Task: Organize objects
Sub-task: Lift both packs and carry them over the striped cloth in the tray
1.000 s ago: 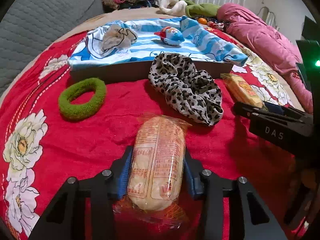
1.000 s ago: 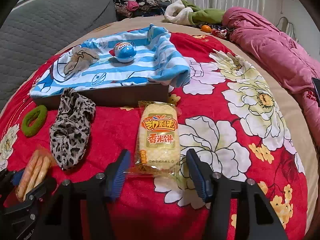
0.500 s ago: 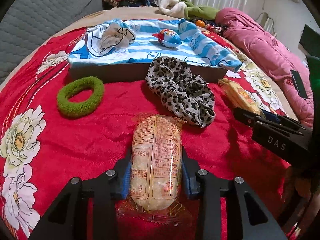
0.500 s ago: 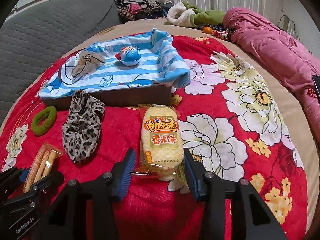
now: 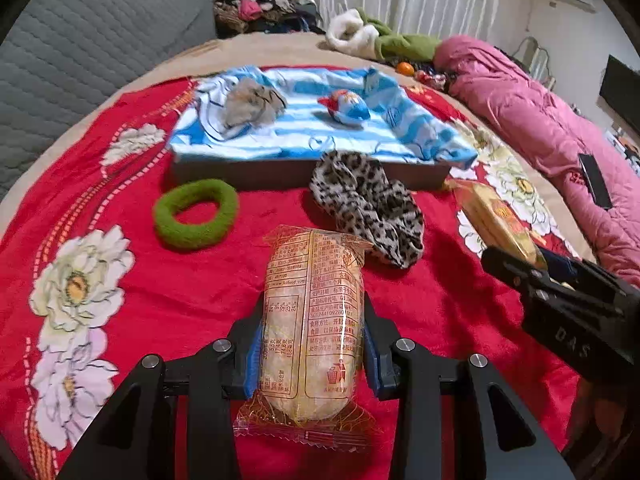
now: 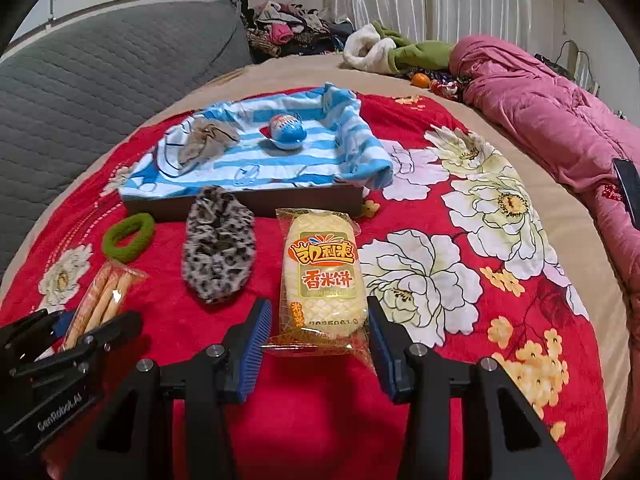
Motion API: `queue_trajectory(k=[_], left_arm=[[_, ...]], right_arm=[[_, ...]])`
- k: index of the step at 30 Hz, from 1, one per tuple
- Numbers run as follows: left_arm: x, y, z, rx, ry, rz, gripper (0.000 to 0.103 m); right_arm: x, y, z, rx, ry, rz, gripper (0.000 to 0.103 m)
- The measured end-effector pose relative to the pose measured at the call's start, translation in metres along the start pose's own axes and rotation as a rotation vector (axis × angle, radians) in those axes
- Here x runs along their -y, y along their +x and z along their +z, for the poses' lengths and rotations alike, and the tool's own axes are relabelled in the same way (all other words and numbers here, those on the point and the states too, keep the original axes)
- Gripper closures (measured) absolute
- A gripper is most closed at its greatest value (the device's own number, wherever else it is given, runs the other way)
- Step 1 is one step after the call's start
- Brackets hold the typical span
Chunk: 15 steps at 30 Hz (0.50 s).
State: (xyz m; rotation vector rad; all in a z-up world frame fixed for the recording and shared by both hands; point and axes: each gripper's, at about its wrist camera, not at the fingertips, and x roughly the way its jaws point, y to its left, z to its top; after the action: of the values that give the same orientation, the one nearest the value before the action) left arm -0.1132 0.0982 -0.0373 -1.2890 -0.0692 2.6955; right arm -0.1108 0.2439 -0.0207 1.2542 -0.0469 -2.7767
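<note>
Ahead of me, the leopard-print fabric scrunchie (image 6: pixel 218 250) and fuzzy green hair ring (image 6: pixel 128 237) crowd the brown tray's (image 6: pixel 280 200) front edge, while open red blanket (image 6: pixel 460 312) lies rightward.

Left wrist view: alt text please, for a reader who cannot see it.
The left gripper clamps a clear-wrapped rice cracker packet above a red floral blanket. Beyond lie a green hair ring, a leopard-print scrunchie and a cloth-lined tray.

Dim indoor light, soft shadows, sharp, fisheye-warped edges.
</note>
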Motion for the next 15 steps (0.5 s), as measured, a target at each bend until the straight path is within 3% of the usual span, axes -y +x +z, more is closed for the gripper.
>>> queue_trajectory(k=[15], left_arm=[[-0.019, -0.07, 0.008, 0.112, -0.02, 0.042, 0.062]], right_arm=[[-0.039, -0.072, 0.004, 0.116, -0.036, 0.018, 0.056]])
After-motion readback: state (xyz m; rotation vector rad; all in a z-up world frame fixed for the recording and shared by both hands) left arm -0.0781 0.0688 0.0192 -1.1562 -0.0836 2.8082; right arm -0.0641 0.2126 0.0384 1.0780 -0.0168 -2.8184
